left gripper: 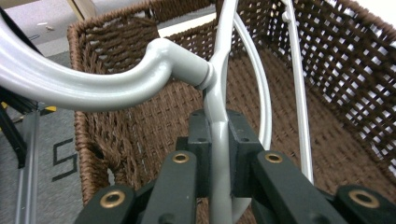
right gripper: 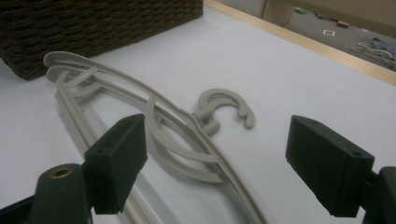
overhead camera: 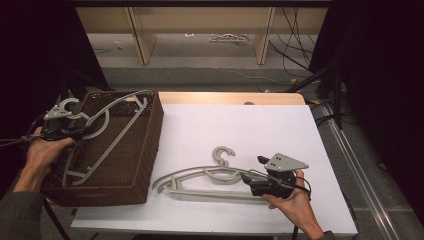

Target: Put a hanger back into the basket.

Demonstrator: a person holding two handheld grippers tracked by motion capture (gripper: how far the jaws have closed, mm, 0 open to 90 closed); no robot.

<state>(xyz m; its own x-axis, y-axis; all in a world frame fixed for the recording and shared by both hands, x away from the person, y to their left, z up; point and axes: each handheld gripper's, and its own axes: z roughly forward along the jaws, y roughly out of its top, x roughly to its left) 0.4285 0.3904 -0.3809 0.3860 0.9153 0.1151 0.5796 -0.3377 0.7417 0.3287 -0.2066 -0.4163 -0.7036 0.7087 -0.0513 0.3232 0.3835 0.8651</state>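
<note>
Left hand-held gripper [overhead camera: 82, 131] clamped tight on neck of grey hanger [overhead camera: 107, 131], just below hook; hanger tilted over brown wicker basket [overhead camera: 150, 145] at table [overhead camera: 260, 125] left edge, upper arm resting on far rim, lower end down inside. Right hand-held gripper [overhead camera: 252, 179] wide open, holding nothing, jaws level by second hanger [overhead camera: 200, 180] lying flat on table beside basket. Risks: long hanger arm catching basket rim or weave on way down, tipping or dragging basket off table edge. Narrow grip on smooth neck, likely swivel or slip. Right jaws closing on flat thin hanger probably skidding, pushing it away instead of lifting. Stacked arms of second hanger possibly two pieces; cannot tell.
</note>
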